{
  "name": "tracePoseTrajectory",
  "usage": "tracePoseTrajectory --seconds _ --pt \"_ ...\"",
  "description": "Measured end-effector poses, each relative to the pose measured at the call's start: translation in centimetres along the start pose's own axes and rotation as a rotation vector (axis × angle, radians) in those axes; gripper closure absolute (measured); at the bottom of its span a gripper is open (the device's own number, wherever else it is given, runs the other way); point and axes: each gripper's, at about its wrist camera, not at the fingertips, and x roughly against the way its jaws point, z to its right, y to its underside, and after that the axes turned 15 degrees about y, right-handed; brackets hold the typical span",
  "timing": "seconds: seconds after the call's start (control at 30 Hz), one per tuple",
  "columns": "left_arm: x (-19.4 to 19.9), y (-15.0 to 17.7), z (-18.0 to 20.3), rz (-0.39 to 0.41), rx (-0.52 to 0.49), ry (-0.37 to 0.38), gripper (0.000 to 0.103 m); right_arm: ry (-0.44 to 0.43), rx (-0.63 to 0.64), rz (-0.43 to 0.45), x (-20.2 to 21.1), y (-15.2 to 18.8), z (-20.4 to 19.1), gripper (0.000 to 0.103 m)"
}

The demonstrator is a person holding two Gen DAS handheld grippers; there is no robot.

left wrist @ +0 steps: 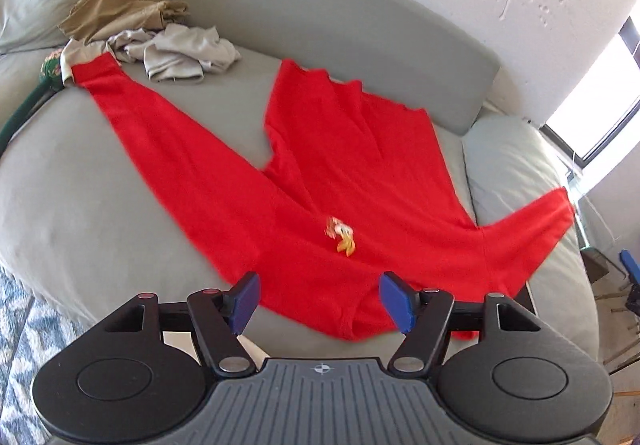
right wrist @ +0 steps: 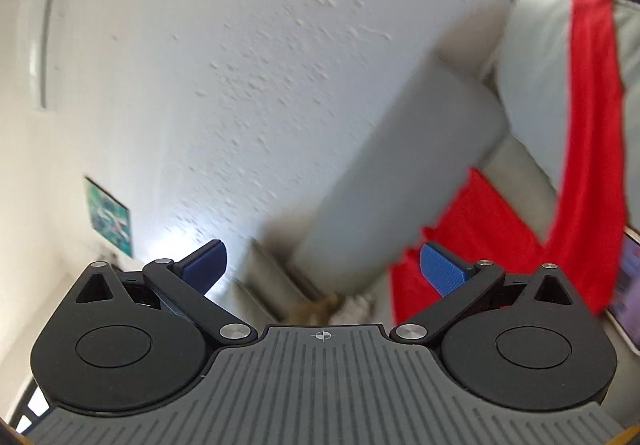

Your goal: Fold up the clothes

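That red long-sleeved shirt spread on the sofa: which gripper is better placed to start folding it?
Probably the left gripper: it is open just above the red shirt's near edge. The right gripper, also open, faces mostly the wall.

The shirt [left wrist: 340,181] is bright red on a pale grey-green sofa [left wrist: 120,213]. The rug [left wrist: 20,325] is patterned blue and white.

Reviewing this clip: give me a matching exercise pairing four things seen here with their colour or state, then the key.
Things:
1. long-sleeved shirt
2. crumpled garment
3. bunched trousers
4. left gripper

States:
A. khaki, against the back cushion
B. open, holding nothing
C. red, spread flat, sleeves out
D. pale grey, in a heap

Pairs: 1-C, 2-D, 3-A, 4-B
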Motion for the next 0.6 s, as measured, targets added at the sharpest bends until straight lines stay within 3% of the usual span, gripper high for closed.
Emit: tracePoseTrajectory --seconds 0.07,0.17,0.3,0.43,0.53,0.6 --pt "-2.2 2.1 0.6 0.003 0.067 -0.035 0.038 0.103 -0.017 -0.118 -1.7 1.9 2.5 0.027" --pt "-5.1 4.4 0.5 0.048 0.189 -0.084 0.042 0.235 -0.029 -0.273 -4.2 5.1 6.1 0.043" --pt "-7.2 6.5 0.6 0.101 0.208 -0.178 0.049 0.335 0.018 -0.338 -6.4 8.6 9.5 0.051" --pt "-7.4 7.4 0.6 0.163 0.160 -0.192 0.042 0.381 -0.035 -0.330 -6.9 9.2 11.9 0.051" --pt "-8.4 7.2 0.7 0.131 0.111 -0.209 0.040 0.374 -0.042 -0.335 -7.5 9.4 12.3 0.050" --pt "-8.9 7.2 0.1 0.122 0.136 -0.185 0.039 0.368 -0.051 -0.333 -7.8 9.4 12.5 0.050"
